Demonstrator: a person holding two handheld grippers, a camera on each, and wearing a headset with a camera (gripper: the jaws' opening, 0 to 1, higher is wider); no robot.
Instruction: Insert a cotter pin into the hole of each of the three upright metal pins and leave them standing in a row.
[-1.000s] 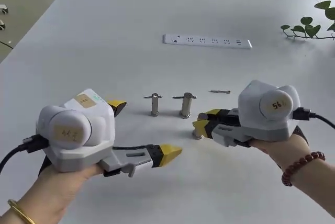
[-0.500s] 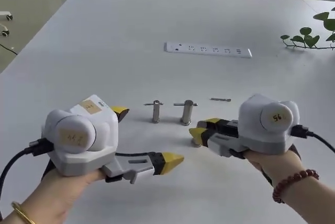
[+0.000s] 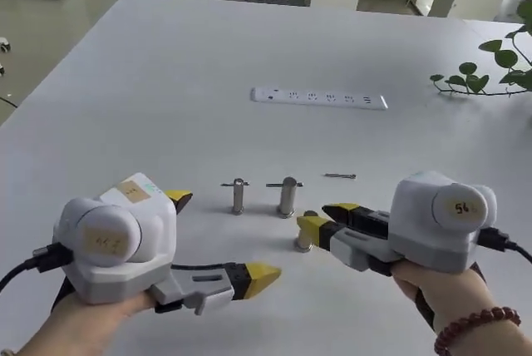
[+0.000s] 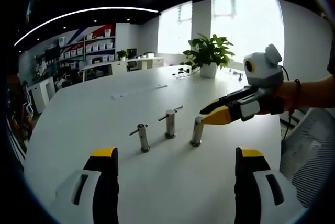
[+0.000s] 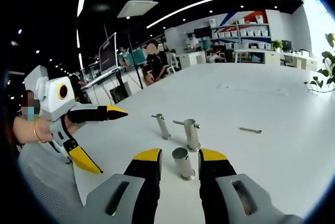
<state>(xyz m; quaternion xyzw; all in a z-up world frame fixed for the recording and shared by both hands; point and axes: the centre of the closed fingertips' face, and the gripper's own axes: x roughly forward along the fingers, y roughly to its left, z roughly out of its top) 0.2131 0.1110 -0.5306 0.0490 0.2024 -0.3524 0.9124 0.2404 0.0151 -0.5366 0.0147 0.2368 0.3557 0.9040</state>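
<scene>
Three upright metal pins stand in a row on the white table. The left pin and the middle pin each carry a cotter pin through the top. The third, plain pin stands between the jaw tips of my right gripper. Those jaws are narrowly open, with small gaps on both sides of the pin. A loose cotter pin lies beyond the row to the right. My left gripper hovers wide open and empty, left of the pins.
A white power strip lies further back on the table. A potted plant's branches reach in at the far right edge. Bare tabletop stretches all around the pins.
The head camera has tilted, shifting the whole picture down. My right gripper has drawn back slightly, so more of the plain pin shows at its tips. The left gripper stays wide open.
</scene>
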